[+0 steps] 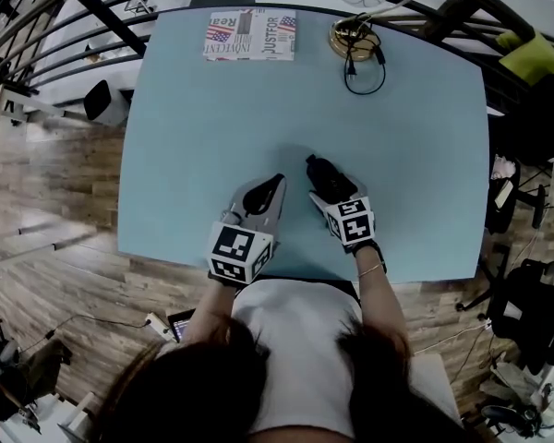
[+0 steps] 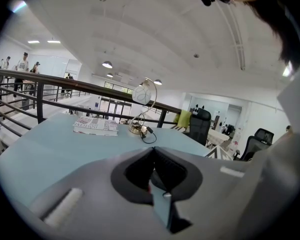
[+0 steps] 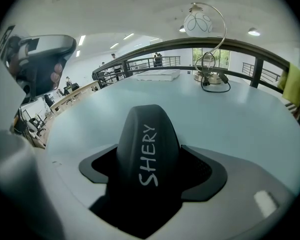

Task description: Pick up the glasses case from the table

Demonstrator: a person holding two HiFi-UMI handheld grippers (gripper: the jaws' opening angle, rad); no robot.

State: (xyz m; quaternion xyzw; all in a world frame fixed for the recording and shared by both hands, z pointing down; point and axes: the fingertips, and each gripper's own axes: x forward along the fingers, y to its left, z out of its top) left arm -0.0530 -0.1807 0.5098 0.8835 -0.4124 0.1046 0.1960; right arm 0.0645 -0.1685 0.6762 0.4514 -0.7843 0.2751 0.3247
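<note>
Over smooth pale-blue table (image 1: 212,109), right tongs (image 1: 322,173) pinching rounded matte black glasses case (image 3: 147,149), left tongs (image 2: 152,157) pressed together

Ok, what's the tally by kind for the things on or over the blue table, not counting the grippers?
Glasses case: 1 (black, clamped in the right gripper)
Magazine stack: 1
Desk lamp: 1 (gold base, black cable)
Total: 3
</note>
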